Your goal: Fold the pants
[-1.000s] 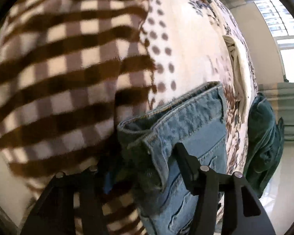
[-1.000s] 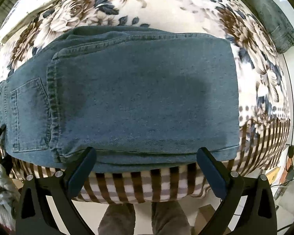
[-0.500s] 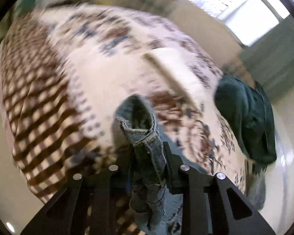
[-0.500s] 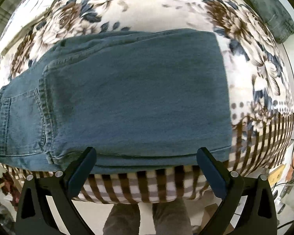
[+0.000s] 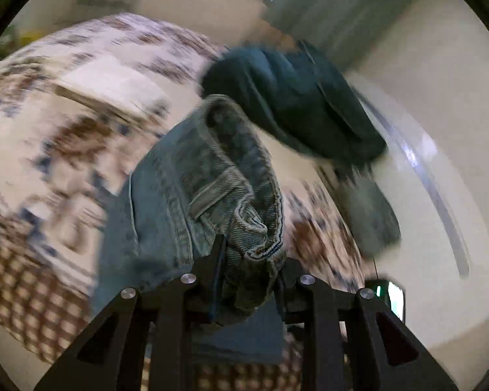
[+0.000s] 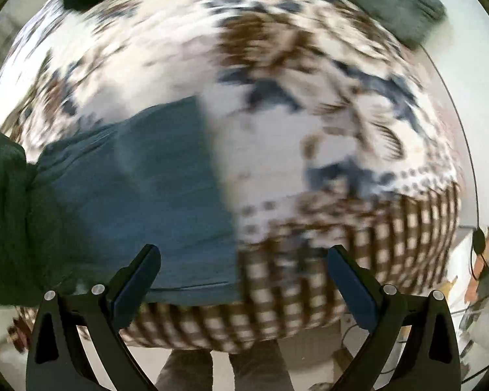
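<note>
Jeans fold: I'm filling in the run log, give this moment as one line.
left gripper: shut on jeans waistband, lifted | right gripper: open, empty | bed: jeans part-folded

left wrist view angled down, close behind bunched blue denim jeans (image 5: 231,202), right wrist view straight down over floral-and-checked patterned bedspread (image 6: 309,137), both share jeans and bedspread

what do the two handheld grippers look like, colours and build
Both are matte black angular frames with triangular cut-outs and silver screw heads. The right gripper has dark blue pads on its fingers. The left gripper looks black throughout.
</note>
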`<control>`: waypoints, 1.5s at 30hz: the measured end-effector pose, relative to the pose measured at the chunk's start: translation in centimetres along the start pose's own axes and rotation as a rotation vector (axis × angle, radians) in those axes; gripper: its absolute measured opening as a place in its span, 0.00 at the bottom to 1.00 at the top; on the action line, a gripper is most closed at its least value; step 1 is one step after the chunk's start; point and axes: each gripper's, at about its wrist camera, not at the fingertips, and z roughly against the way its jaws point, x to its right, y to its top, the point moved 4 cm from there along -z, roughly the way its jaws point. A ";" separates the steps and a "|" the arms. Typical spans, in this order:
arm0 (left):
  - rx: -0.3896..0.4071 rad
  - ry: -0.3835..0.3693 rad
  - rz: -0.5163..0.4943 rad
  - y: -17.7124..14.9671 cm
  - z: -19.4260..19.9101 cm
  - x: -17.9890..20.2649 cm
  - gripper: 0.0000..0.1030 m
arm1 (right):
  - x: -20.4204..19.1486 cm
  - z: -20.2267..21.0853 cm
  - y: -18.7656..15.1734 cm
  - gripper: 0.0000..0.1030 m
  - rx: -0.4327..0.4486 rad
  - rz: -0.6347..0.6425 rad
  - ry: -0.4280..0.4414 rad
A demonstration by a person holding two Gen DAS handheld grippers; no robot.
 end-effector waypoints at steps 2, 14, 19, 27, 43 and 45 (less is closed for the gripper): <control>-0.071 -0.006 -0.049 -2.2 -2.7 1.9 0.22 | 2.6 -0.3 0.2 1.00 -0.004 -0.037 0.005; -0.317 0.096 -0.068 -5.2 -5.7 4.0 0.69 | 2.3 -0.5 2.8 1.00 -0.034 -0.049 0.517; -0.263 0.270 -0.102 -2.4 -4.2 -1.9 0.81 | -3.7 -4.9 3.8 1.00 -0.152 0.008 0.586; -0.214 0.535 -0.041 0.9 -2.6 -12.9 0.81 | -8.8 -7.0 2.7 0.17 -0.066 0.086 0.458; -0.290 0.335 0.073 3.2 -9.8 -11.7 0.81 | 8.4 -1.0 4.4 0.14 0.037 -0.128 0.282; -0.329 0.301 0.079 3.1 -12.3 -11.1 0.81 | 9.2 -3.3 4.5 0.23 -0.035 -0.134 0.274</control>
